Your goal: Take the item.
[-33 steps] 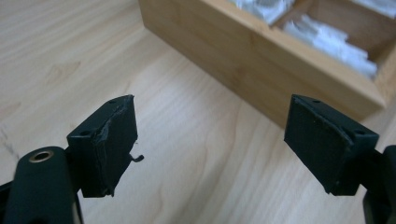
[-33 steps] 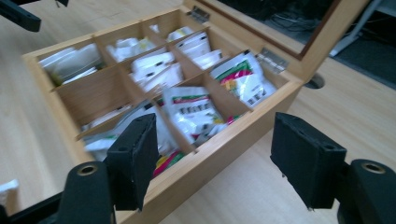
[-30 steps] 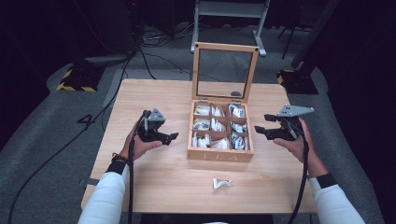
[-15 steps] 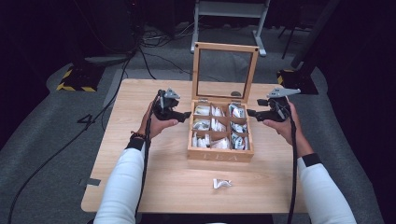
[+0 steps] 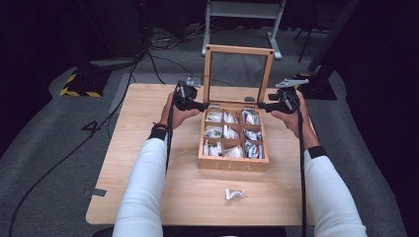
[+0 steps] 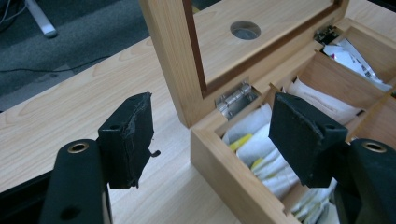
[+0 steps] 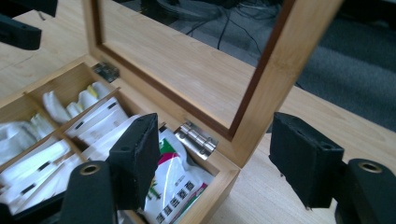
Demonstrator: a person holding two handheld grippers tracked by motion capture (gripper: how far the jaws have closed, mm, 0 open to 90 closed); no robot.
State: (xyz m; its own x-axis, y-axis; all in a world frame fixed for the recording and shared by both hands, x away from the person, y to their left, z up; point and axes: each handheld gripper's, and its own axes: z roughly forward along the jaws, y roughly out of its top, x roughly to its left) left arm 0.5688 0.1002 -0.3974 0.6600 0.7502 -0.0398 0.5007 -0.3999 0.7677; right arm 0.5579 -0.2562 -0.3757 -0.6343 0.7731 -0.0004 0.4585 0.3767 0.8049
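A wooden compartment box (image 5: 233, 164) stands in the middle of the table, its windowed lid (image 5: 239, 49) upright at the back. White sachets (image 5: 225, 132) fill its cells. My left gripper (image 5: 201, 105) is open at the box's back left corner. In the left gripper view its jaws (image 6: 212, 135) straddle the lid's side post (image 6: 168, 56) and a hinge (image 6: 236, 99). My right gripper (image 5: 262, 105) is open at the back right corner. There its jaws (image 7: 219, 156) flank the lid's other post (image 7: 280, 79), above a green-printed sachet (image 7: 175, 186). Neither holds anything.
One loose white sachet (image 5: 234, 194) lies on the table (image 5: 148, 197) in front of the box. A round hole (image 6: 245, 29) shows in the tabletop behind the lid. Cables and a metal stand (image 5: 242, 10) are on the floor beyond the table.
Both grippers have moved forward, away from the person, from beside the box's middle to its two back corners at the lid's hinges. They stay open.
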